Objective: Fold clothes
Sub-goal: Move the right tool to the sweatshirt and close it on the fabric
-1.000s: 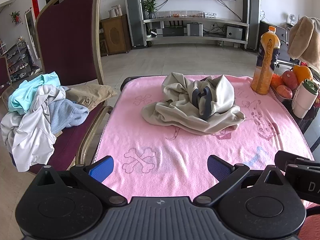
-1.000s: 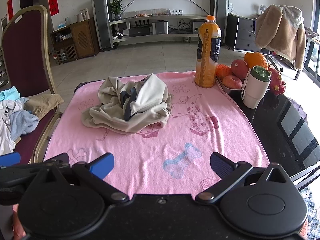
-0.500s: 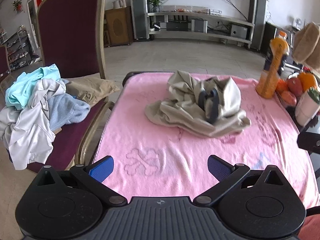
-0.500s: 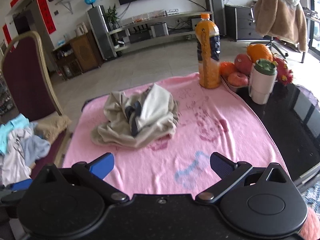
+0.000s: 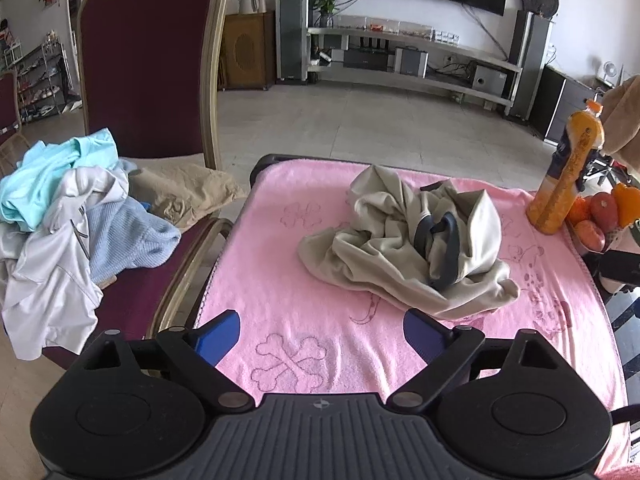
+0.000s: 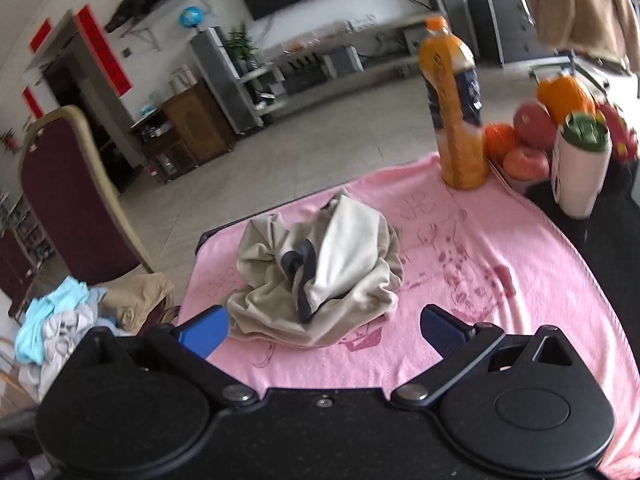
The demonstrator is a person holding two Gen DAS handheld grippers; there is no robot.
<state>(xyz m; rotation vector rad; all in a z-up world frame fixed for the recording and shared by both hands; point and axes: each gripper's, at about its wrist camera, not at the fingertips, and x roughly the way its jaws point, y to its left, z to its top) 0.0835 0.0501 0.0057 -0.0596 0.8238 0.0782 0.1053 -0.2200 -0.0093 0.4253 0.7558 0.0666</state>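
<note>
On the pink towel-covered table (image 5: pixel 304 292), mid-surface toward the far edge, sits the crumpled beige garment with dark trim (image 5: pixel 404 248). Left gripper (image 5: pixel 320 332) hangs over the near edge, jaws wide but closing on nothing; right gripper (image 6: pixel 322 330) gapes wide, empty.

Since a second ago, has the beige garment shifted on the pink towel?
No. The beige garment lies crumpled on the same spot of the pink towel, beside the bone print.

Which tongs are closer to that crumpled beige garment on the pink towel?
Right. The right tongs reach the beige garment's near edge, their blue tip beside it. The left tongs, closing and empty, sit just short of the garment over bare pink towel.
</note>
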